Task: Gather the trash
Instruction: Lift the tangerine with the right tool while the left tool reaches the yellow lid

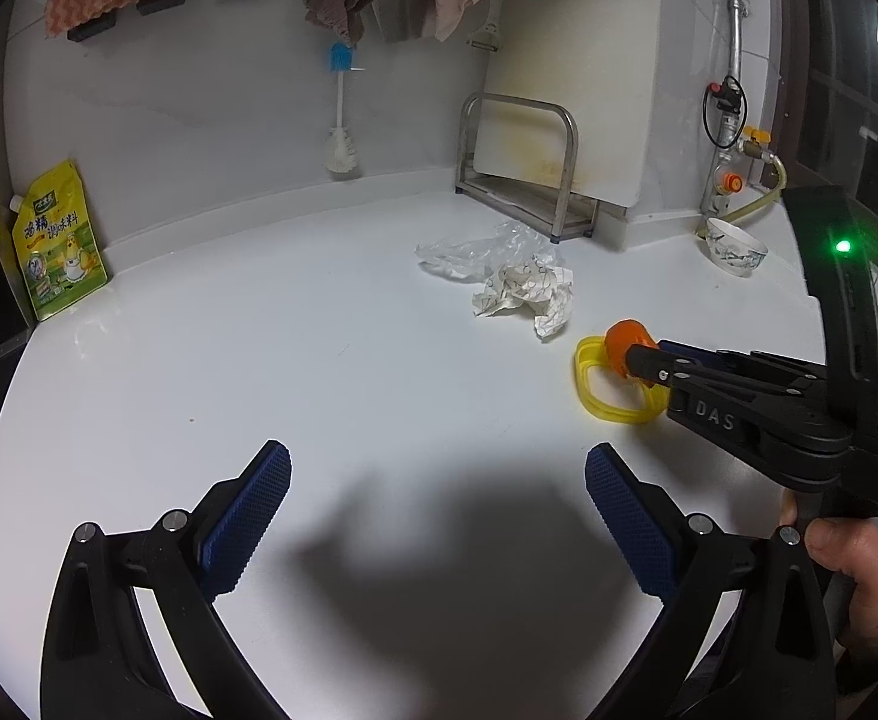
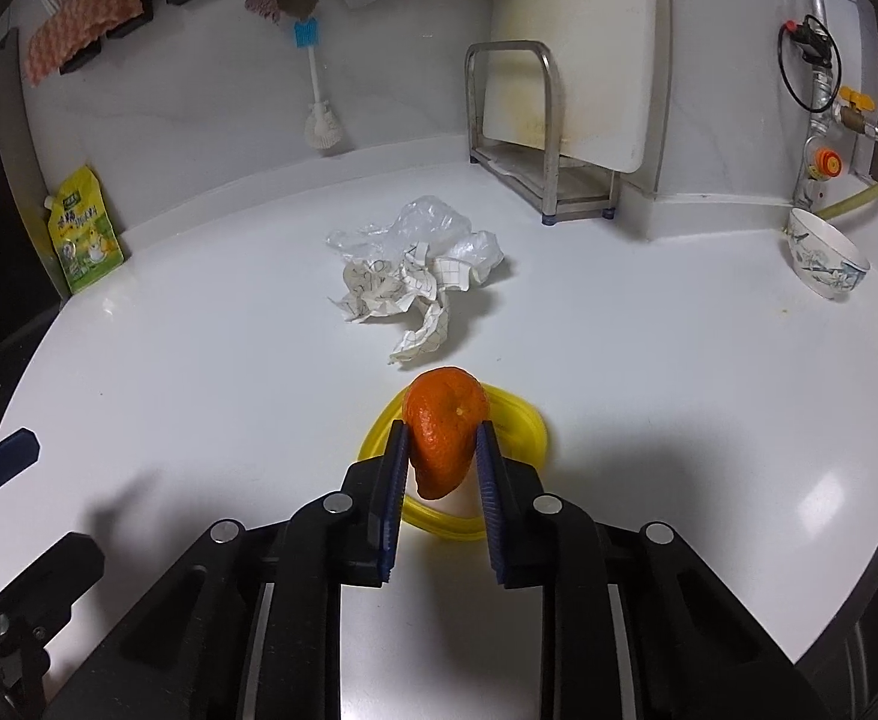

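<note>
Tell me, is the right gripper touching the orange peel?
Touching. The right wrist view shows the right gripper with both blue pads pressed against the sides of the orange peel, above the yellow plastic ring.

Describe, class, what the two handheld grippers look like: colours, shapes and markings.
Both are black plastic with silver pivot screws and two flat fingers faced with blue, finely ribbed pads. The right gripper carries raised letters "DAS" and an upright black handle with a green light. The left gripper looks the same build.
</note>
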Tool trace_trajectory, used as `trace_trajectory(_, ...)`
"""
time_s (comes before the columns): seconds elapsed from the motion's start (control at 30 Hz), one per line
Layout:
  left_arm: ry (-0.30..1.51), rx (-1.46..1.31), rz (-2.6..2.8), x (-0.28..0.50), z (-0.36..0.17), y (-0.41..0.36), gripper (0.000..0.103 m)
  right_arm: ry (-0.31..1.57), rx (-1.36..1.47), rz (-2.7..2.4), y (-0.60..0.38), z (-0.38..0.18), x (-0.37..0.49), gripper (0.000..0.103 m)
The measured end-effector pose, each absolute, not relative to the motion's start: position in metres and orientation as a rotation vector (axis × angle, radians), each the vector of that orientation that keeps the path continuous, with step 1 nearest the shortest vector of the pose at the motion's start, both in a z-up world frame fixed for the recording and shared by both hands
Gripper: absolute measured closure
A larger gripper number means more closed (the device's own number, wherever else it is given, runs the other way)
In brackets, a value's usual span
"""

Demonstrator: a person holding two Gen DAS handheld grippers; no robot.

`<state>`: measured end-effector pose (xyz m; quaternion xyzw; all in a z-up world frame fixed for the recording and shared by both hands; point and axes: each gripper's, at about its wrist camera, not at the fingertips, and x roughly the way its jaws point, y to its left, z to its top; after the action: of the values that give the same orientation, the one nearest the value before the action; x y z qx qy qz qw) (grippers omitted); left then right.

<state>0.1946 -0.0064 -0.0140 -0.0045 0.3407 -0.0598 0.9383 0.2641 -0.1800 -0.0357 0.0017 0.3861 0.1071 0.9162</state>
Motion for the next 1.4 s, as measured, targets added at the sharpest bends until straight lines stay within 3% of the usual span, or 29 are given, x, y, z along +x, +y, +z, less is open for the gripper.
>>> trace_trajectory(0.73,0.816,0.041,-0.169,0.251,-0.04,-0.102,0.006,0.727,0.223,0.126,-0.301,-0.026,0.23,0.081)
trace_trajectory(1.4,0.945,0.107,-0.147,0.288,-0.064,-0.14,0.006,0.692,0.314,0.141,-0.323,-0.017,0.223,0.081)
